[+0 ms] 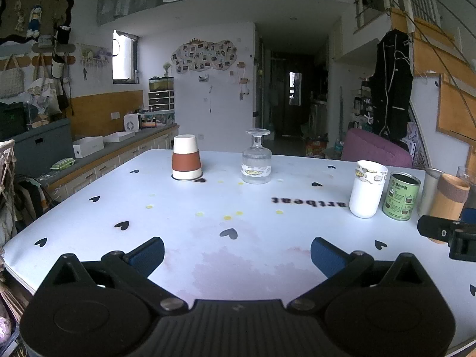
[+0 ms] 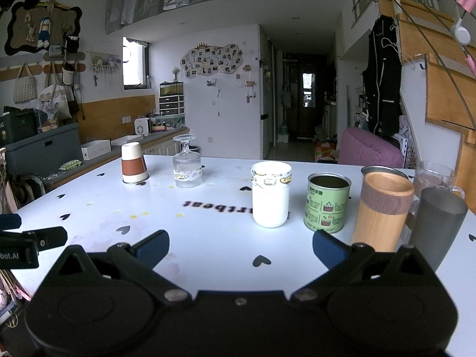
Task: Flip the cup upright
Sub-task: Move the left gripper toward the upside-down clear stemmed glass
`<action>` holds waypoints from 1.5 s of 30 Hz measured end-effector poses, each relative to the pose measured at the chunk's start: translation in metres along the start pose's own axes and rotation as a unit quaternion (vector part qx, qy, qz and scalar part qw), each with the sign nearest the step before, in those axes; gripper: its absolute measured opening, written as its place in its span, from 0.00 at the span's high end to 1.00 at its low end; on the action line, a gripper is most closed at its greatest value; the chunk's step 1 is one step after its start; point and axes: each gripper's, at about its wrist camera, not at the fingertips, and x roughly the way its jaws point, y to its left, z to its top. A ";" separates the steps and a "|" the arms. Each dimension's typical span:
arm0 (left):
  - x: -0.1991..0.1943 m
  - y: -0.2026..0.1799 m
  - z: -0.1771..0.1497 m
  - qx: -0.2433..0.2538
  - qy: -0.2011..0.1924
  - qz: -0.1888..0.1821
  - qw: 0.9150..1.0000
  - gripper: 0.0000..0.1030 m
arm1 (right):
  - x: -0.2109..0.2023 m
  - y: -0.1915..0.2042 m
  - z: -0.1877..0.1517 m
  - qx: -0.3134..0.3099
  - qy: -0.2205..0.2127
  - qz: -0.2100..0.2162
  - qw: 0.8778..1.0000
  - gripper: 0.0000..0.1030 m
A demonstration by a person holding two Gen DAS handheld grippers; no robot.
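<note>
A white paper cup with a brown sleeve (image 1: 186,158) stands upside down at the far left of the white table (image 1: 178,214); it also shows in the right wrist view (image 2: 134,163). A clear stemmed glass (image 1: 256,157) stands upside down to its right, also in the right wrist view (image 2: 187,162). My left gripper (image 1: 237,255) is open and empty, low over the near table edge, well short of both. My right gripper (image 2: 241,250) is open and empty, near a white cup (image 2: 270,193).
Upright at the right stand the white cup (image 1: 367,190), a green tin (image 2: 327,202), a bamboo cup (image 2: 382,211), a grey metal cup (image 2: 437,223) and a glass mug (image 2: 435,178). A counter (image 1: 104,148) runs along the left wall. A purple chair (image 2: 370,148) stands behind the table.
</note>
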 end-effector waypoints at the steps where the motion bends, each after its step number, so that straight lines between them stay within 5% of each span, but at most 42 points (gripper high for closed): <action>1: 0.000 0.000 0.000 0.000 0.000 0.000 1.000 0.00 | 0.000 0.000 0.000 0.000 0.000 0.000 1.000 0.00; 45: 0.002 -0.002 -0.001 -0.005 -0.001 -0.014 1.000 0.00 | -0.006 0.001 -0.002 0.000 -0.010 -0.002 1.000 0.00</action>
